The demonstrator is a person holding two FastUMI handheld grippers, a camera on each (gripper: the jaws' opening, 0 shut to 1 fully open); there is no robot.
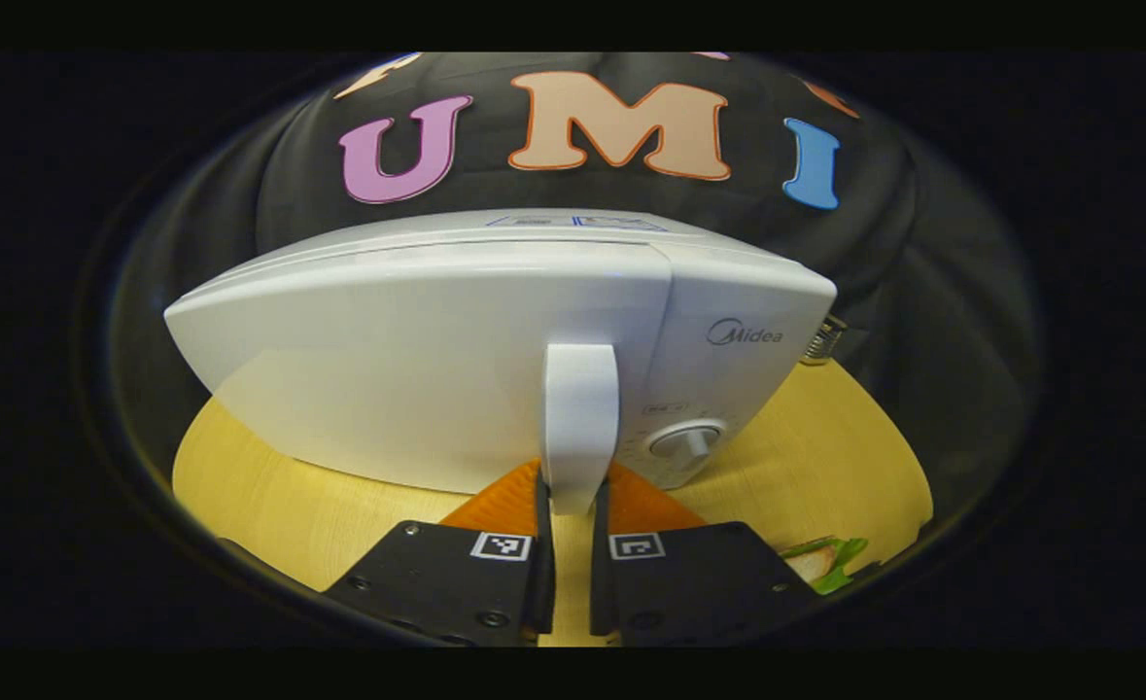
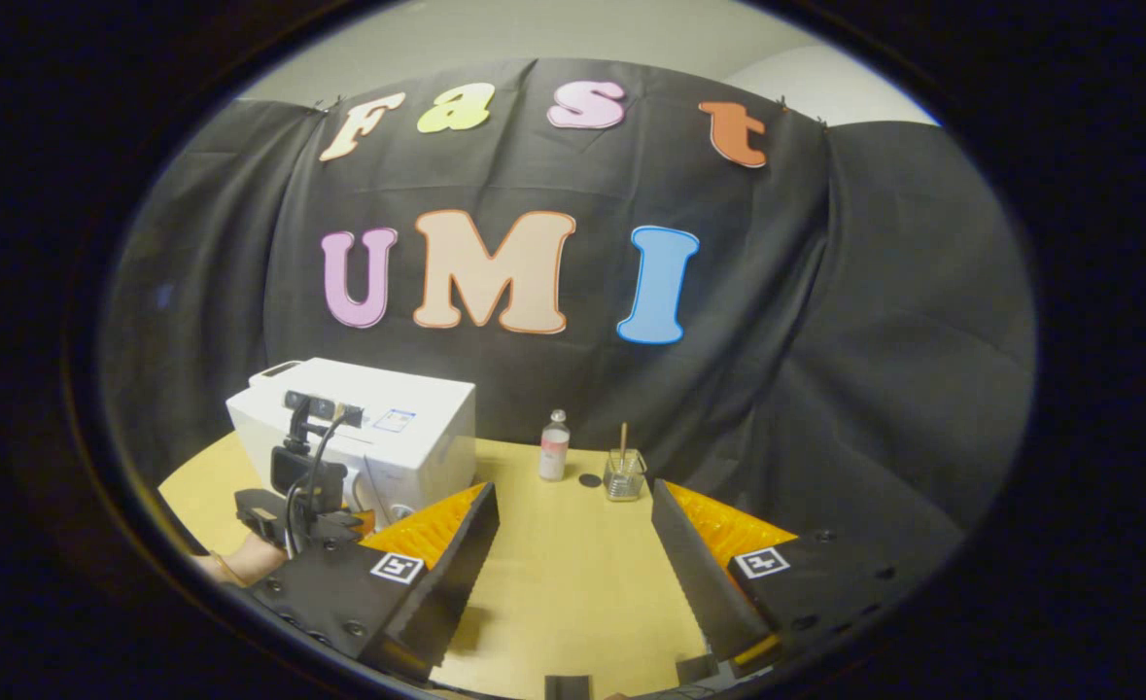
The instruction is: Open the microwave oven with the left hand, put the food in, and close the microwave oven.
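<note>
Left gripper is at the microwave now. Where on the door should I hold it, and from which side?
Grip the door handle, the upright white bar at the door's right edge beside the dial. Come straight from the front, one finger on each flat side; the left gripper already straddles its lower end that way.

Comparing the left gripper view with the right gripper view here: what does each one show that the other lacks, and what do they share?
Left gripper view alone: the left tongs closed around the white upright door handle, the round white control dial, and a bit of green-leafed food at the table's edge.

Right gripper view alone: the right tongs spread open over bare table, a small clear plastic bottle, a small glass jar with a stick in it, and the left tongs from outside, held by a hand.

Shared: the white boxy microwave oven, door shut, on the pale wooden table.
</note>
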